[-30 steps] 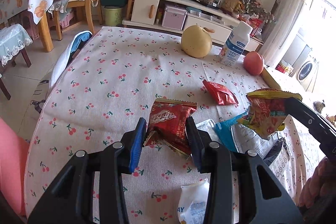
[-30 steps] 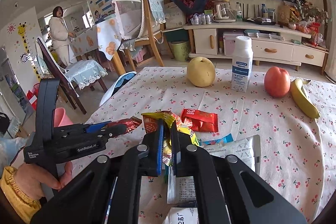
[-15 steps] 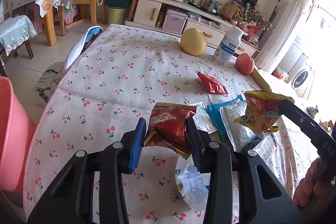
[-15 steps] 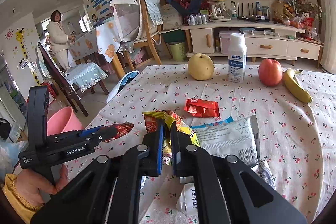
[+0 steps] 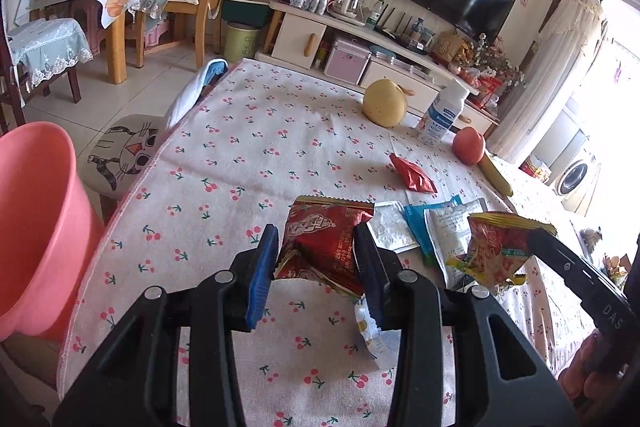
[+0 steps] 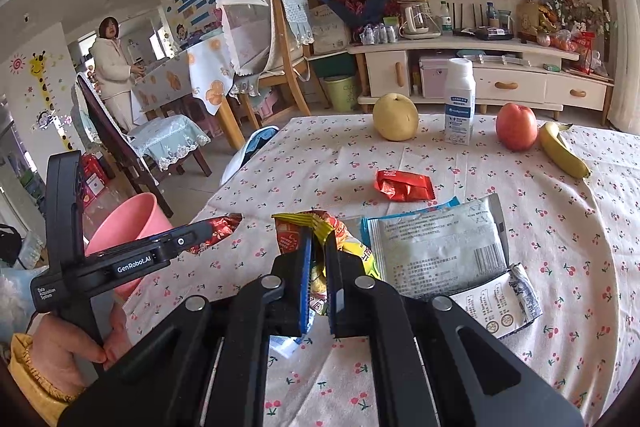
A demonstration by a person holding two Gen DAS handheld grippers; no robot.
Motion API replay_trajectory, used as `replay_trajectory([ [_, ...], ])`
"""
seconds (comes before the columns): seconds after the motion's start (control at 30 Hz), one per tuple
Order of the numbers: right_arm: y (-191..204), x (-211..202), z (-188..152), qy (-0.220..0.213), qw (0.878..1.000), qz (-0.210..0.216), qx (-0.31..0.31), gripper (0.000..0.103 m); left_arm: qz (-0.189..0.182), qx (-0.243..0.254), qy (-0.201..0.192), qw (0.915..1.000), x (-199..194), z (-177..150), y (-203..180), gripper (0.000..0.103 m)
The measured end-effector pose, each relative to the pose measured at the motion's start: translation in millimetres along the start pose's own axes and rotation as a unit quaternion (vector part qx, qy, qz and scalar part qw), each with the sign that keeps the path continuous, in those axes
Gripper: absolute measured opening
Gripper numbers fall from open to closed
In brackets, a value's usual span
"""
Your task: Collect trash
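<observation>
2 claws grip wrappers: left claw [image 5: 316, 263] red wrapper [image 5: 326, 247], right claw [image 6: 318, 279] yellow wrapper [image 6: 320, 227].

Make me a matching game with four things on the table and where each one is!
Things:
1. red wrapper
2. yellow wrapper
3. banana
4. bottle

Places:
A. lying right of the apple
B. standing between the pear and the apple
C. held in the left tool
D. held in the right tool

Pairs: 1-C, 2-D, 3-A, 4-B
</observation>
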State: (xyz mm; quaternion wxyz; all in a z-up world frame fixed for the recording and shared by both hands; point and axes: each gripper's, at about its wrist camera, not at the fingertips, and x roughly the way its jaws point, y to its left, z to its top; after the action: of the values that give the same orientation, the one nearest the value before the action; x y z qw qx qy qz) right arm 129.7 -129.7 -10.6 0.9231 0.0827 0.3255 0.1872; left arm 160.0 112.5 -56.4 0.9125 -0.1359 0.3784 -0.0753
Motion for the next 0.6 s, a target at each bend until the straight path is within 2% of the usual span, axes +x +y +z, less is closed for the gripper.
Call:
replay_trajectory([
  [0.17, 33, 0, 7, -0.006, 1.000, 0.017, -0.022, 0.007, 0.026, -0.016, -0.032, 0.9990, -20, 7, 23, 0.041],
  [0.33, 72, 6, 16, -0.007, 0.998, 0.042, -0.045, 0.007, 0.045, -0.060, -0.064, 0.9951, -41, 17, 56, 0.041],
  [0.47, 106, 18, 25, -0.004, 0.996, 0.073, -0.056, 0.007, 0.073, -0.095, -0.094, 0.9883, -60, 24, 85, 0.039],
  [0.5, 115, 22, 28, -0.003, 0.995, 0.080, -0.060, 0.007, 0.081, -0.103, -0.103, 0.9860, -66, 26, 93, 0.036],
  [0.6, 145, 36, 36, 0.001, 0.992, 0.106, -0.071, 0.007, 0.110, -0.126, -0.126, 0.9779, -81, 30, 116, 0.036],
])
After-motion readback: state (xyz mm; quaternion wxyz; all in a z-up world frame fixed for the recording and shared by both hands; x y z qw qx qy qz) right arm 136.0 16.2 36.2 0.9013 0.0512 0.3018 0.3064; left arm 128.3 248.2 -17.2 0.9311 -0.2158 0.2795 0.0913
